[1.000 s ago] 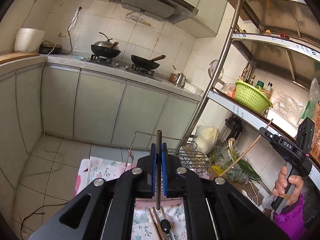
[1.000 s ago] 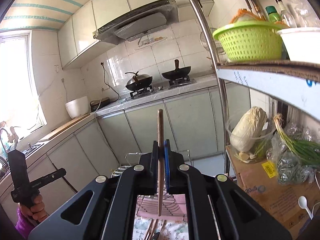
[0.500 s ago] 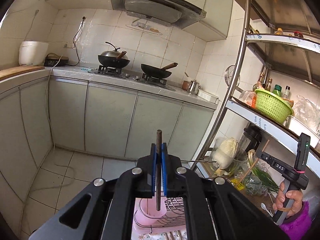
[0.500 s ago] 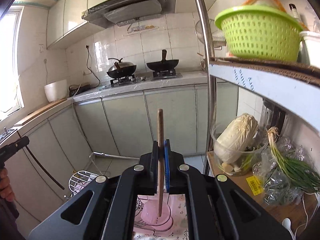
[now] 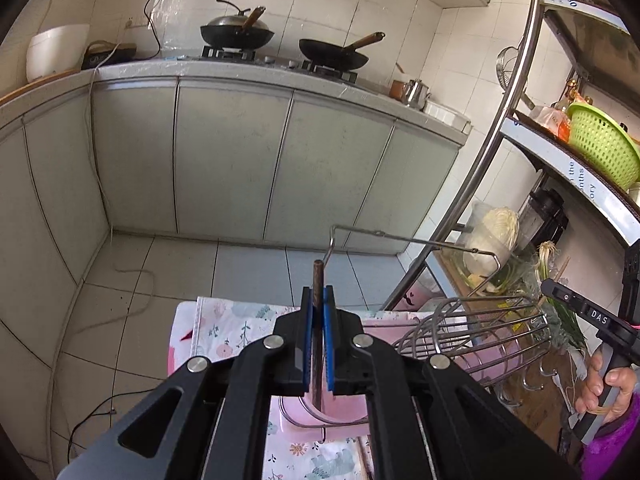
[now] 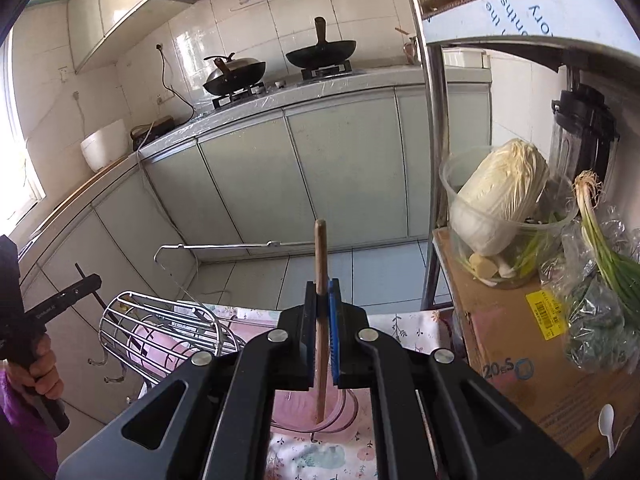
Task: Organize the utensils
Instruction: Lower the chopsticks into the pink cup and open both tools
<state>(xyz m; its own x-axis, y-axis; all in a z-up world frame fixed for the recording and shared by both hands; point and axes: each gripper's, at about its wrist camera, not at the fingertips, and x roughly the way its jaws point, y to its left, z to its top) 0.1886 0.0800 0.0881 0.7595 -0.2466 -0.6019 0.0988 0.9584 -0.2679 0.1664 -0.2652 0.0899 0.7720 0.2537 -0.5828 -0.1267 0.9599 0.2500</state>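
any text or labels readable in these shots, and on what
"DAS": on the right gripper, seen from the left wrist.
"20" then unclear characters: on the cardboard box.
Blue print on the shelf edge: upside down, cut off.
Yellow sticker: too small to read.

Two chopsticks, one dark (image 5: 318,312) and one light (image 6: 320,304), two woks (image 5: 237,34), one wire rack (image 5: 472,332).

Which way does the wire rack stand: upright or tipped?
Tipped. The wire rack lies on its side on the cloth, bars running level.
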